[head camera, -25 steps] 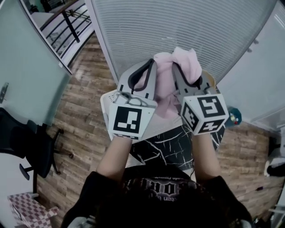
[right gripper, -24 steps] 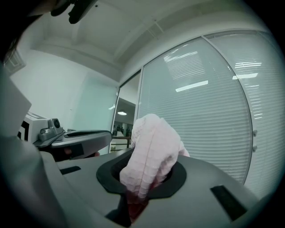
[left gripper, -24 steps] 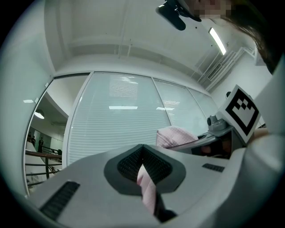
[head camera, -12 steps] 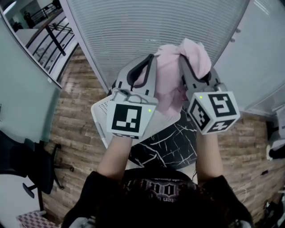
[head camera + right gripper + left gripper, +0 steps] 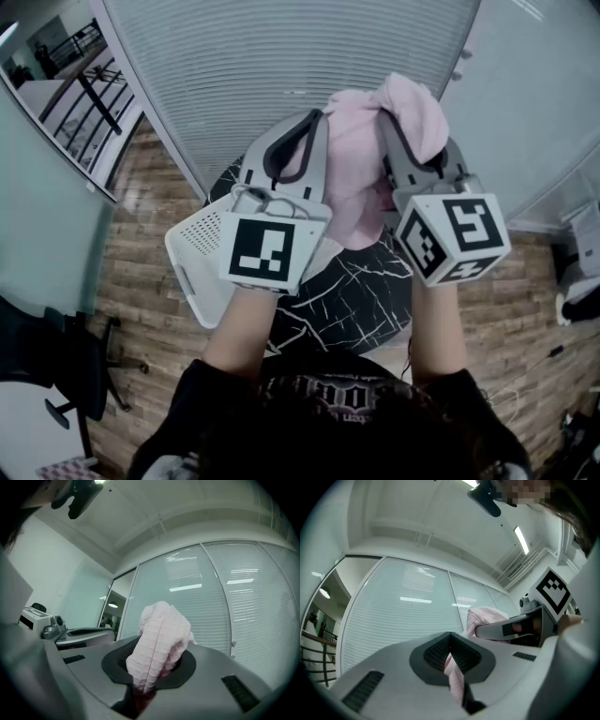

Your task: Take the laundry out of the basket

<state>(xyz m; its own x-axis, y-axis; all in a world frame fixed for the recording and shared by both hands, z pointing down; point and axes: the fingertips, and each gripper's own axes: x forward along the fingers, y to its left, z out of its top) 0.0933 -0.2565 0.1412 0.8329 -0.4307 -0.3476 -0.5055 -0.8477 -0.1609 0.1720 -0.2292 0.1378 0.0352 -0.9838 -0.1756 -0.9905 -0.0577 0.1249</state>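
A pink checked cloth (image 5: 356, 159) hangs in the air between my two grippers, held high in front of frosted glass. My left gripper (image 5: 298, 141) is shut on one edge of it; in the left gripper view a thin fold of the cloth (image 5: 452, 670) sits pinched between the dark pads. My right gripper (image 5: 398, 122) is shut on a thick bunch of the cloth (image 5: 157, 646), which bulges out above its jaws. The white perforated laundry basket (image 5: 202, 258) lies below on the left, partly hidden by my left gripper.
A black marble-patterned table (image 5: 361, 295) stands under my arms. Wood plank floor (image 5: 141, 272) surrounds it. A frosted glass partition (image 5: 281, 56) runs close in front. A black office chair (image 5: 56, 361) stands at the lower left. A stair railing (image 5: 84, 84) shows behind the glass at upper left.
The view has swung right, so the basket and the floor have slid left in the head view. Both grippers keep their hold on the cloth, raised a little.
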